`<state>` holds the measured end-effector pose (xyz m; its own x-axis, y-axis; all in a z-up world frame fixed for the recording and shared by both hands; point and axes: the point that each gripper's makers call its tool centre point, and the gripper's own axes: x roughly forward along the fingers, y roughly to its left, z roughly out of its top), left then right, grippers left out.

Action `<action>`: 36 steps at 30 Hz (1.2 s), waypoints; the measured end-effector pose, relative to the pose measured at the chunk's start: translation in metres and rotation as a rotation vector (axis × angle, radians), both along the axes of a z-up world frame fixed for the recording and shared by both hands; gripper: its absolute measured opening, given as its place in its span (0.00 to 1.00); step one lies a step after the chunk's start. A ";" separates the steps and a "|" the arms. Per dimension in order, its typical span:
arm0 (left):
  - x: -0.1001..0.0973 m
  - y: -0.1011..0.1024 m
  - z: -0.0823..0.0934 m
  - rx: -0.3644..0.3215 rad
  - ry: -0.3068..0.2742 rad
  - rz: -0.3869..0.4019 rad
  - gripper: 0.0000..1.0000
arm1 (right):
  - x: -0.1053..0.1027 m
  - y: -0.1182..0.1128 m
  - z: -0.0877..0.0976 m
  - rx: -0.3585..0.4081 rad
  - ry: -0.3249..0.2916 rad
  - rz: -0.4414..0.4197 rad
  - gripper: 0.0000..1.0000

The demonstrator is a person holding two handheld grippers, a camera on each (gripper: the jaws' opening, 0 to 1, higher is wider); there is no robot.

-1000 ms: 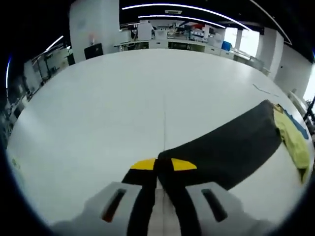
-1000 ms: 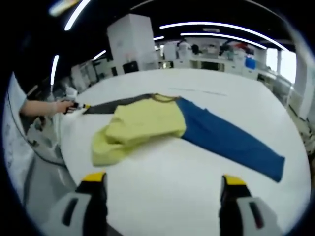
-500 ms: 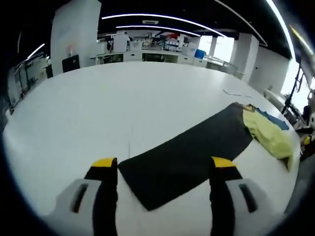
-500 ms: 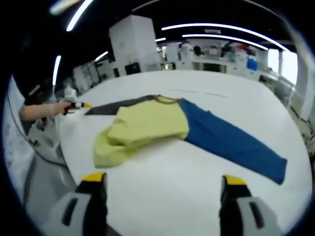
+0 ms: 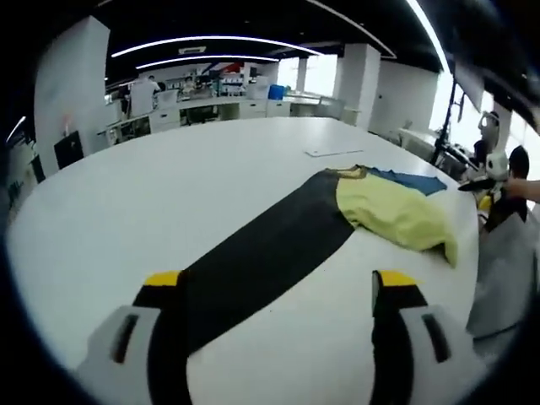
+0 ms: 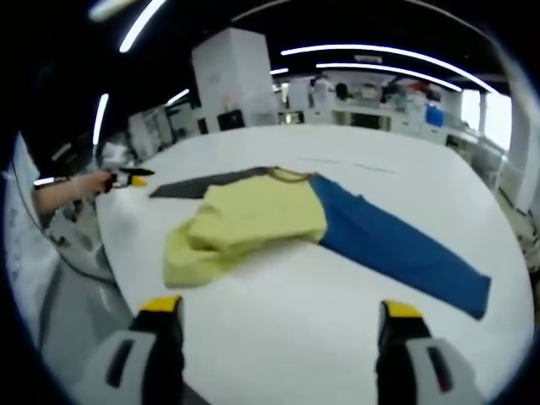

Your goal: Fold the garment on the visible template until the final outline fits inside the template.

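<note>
We saw the broad white tabletop (image 6: pixel 337 337) first, and on it the garment — a soft cloth top with a crumpled yellow body (image 6: pixel 245 224), a long blue sleeve (image 6: pixel 396 249) and a long dark grey sleeve (image 5: pixel 253 257). It lay near the middle of the table, both sleeves stretched flat to either side and the yellow body bunched between them. In the left gripper view the grey sleeve ran from the yellow body (image 5: pixel 396 215) down toward the camera, its end reaching under the left-hand jaw. No template outline was clear to us on the white surface.

We judged the cloth light, limp and quick to slide on the smooth top; it would sag wherever it was not held. The likeliest holds, to our mind, were a sleeve end or a hem corner, pinched through one layer — not the bunched middle.

The left gripper (image 5: pixel 278 291) was released, its yellow-tipped jaws standing wide apart with the grey sleeve passing between them, grasping nothing. The right gripper (image 6: pixel 278 316) was likewise spread open, hovering over bare table short of the yellow body. In the right gripper view a hand (image 6: pixel 89 181) carried the other tool at the table's far edge, beside the grey sleeve's end (image 6: pixel 198 184).
</note>
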<state>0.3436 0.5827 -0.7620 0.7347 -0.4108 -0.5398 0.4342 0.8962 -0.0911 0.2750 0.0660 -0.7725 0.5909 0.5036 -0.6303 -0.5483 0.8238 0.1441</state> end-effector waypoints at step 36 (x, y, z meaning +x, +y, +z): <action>-0.083 -0.159 0.001 -0.011 -0.006 -0.371 0.79 | 0.004 0.030 0.024 -0.057 -0.073 0.168 0.96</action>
<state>0.2603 0.4234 -0.7607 0.5379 -0.6554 -0.5302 0.7300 0.6767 -0.0960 0.2795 0.0963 -0.7481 0.5465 0.5641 -0.6190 -0.6864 0.7252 0.0548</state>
